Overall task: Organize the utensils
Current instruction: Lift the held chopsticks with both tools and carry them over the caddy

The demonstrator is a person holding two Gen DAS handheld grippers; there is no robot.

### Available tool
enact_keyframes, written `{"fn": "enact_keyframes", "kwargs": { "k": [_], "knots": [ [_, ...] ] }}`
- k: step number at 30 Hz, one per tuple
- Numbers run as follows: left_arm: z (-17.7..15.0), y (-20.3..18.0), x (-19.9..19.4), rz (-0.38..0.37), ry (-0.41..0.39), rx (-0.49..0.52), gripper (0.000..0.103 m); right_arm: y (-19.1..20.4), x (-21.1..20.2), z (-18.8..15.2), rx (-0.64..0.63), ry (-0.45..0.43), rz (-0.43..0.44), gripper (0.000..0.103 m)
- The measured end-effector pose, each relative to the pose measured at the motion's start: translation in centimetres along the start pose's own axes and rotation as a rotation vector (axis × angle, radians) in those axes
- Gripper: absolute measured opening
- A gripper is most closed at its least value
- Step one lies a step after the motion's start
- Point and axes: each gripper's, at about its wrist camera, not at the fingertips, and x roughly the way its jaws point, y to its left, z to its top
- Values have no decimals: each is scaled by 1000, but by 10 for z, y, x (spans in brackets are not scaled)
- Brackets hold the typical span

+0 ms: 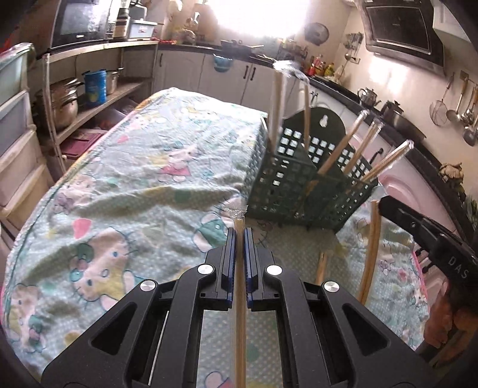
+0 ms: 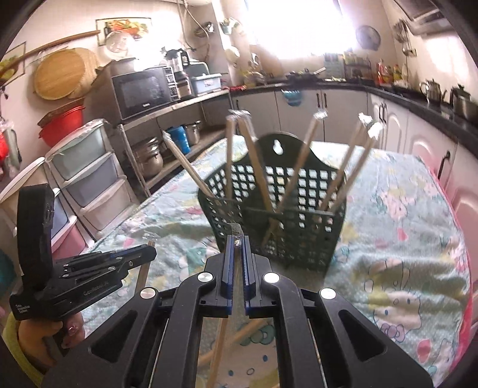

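The left tongs [image 1: 240, 235] are clenched on one wrapped chopstick pair [image 1: 240, 298], lifted over the desk [image 1: 134, 191]. The right tongs [image 2: 238, 243], marked "DAS", grasp another pair [image 2: 222, 337]. More pairs stand in the green basket [image 2: 298, 209].

Sunlit kitchen window [image 2: 298, 27]; white cabinets [image 2: 343, 104]

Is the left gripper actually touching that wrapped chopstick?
Touching: in the left wrist view the left gripper has its fingers clamped against the chopstick.
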Motion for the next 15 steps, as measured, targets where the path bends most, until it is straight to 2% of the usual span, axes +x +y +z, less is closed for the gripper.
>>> {"fn": "enact_keyframes", "kwargs": {
  "k": [15],
  "knots": [
    [16, 15, -30, -15, -70, -33, 1, 22, -12, 21, -43, -59, 15, 4]
  ]
}}
